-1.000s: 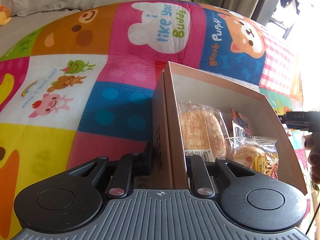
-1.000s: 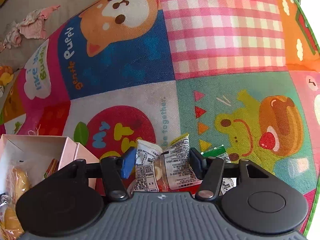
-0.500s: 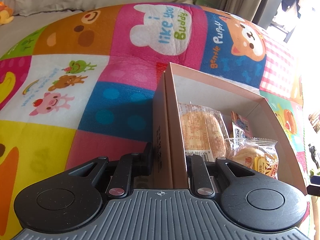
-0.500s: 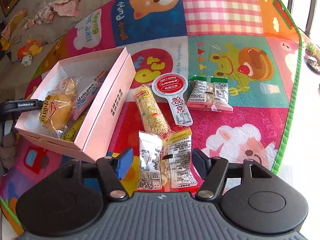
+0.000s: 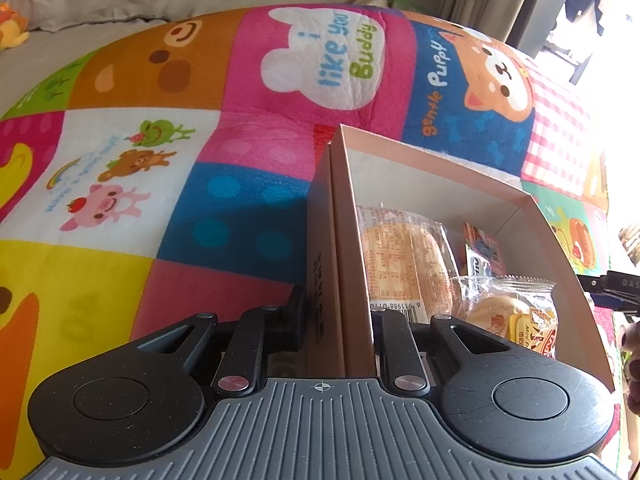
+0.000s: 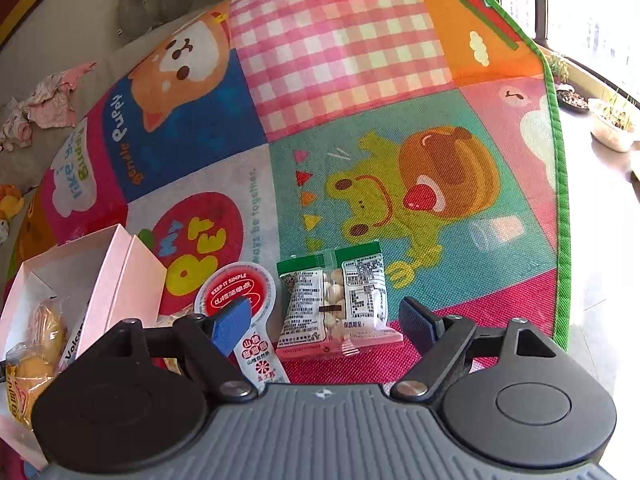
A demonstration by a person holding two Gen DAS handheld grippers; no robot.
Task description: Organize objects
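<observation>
My left gripper is shut on the near wall of the pink cardboard box, one finger outside and one inside. The box holds a wrapped bun, a yellow cake packet and a small colourful packet. My right gripper is open and empty, low over the mat, with a green-topped nut packet lying between its fingers. A red-and-white lollipop-shaped snack lies by its left finger. The box also shows at the left of the right wrist view.
Everything lies on a colourful patchwork play mat with a green border at the right. Beyond the mat are grey floor, scattered clothes and plant pots by the window. A snack beside the box is mostly hidden behind my right gripper.
My right gripper let go of the snack packet it was holding, opened wide, and moved forward and down over the green nut packet. The left gripper stayed on the box wall.
</observation>
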